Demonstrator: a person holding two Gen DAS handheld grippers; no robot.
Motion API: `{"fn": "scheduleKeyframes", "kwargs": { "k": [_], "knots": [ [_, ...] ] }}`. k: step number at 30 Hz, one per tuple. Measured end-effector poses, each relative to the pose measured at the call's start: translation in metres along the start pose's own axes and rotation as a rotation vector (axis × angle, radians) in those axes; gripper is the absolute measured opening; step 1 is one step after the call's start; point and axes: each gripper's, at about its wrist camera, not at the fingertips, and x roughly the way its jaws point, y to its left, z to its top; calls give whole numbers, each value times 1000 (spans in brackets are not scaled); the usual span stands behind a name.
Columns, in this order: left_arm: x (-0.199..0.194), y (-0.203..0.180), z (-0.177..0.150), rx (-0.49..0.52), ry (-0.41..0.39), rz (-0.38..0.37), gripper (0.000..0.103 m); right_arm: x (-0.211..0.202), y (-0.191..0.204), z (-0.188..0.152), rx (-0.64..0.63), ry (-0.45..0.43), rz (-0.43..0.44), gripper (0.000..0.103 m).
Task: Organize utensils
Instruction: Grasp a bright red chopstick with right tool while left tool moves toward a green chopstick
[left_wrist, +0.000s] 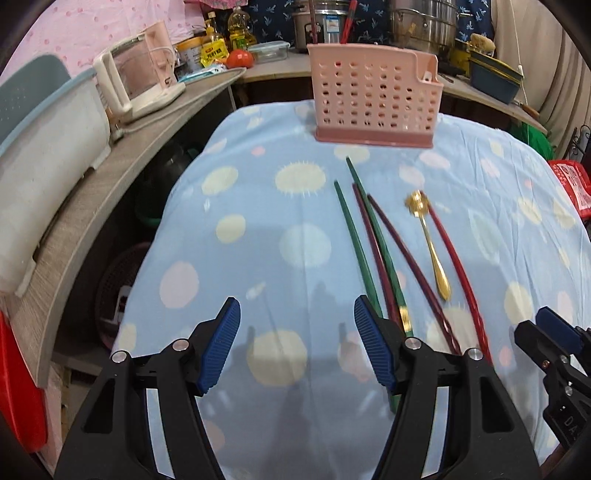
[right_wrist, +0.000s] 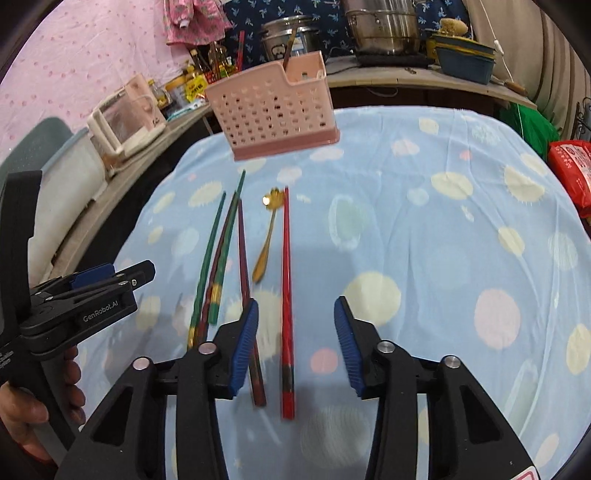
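Observation:
A pink perforated utensil holder (left_wrist: 375, 94) (right_wrist: 275, 110) stands at the far side of the table. In front of it lie green chopsticks (left_wrist: 352, 236) (right_wrist: 212, 243), dark maroon chopsticks (left_wrist: 406, 254) (right_wrist: 243, 258), a red chopstick (left_wrist: 458, 269) (right_wrist: 286, 295) and a gold spoon (left_wrist: 430, 240) (right_wrist: 267, 236). My left gripper (left_wrist: 297, 325) is open and empty, left of the utensils' near ends. My right gripper (right_wrist: 295, 325) is open, hovering above the near end of the red chopstick, which shows between the jaws.
The table has a blue spotted cloth (left_wrist: 258, 229) (right_wrist: 424, 240). A counter (left_wrist: 110, 155) on the left holds a white tub, a kettle and bottles. Steel pots (right_wrist: 384, 29) and a blue box stand behind. A red bag (right_wrist: 572, 173) lies at the right.

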Motion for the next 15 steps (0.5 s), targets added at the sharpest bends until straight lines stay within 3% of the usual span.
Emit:
{"fn": "scheduleKeyframes", "kwargs": {
  "k": [15],
  "knots": [
    [5,-7,-38,-14,42,-34,61,23,14,-26,-60,73,-40,16]
  ]
}}
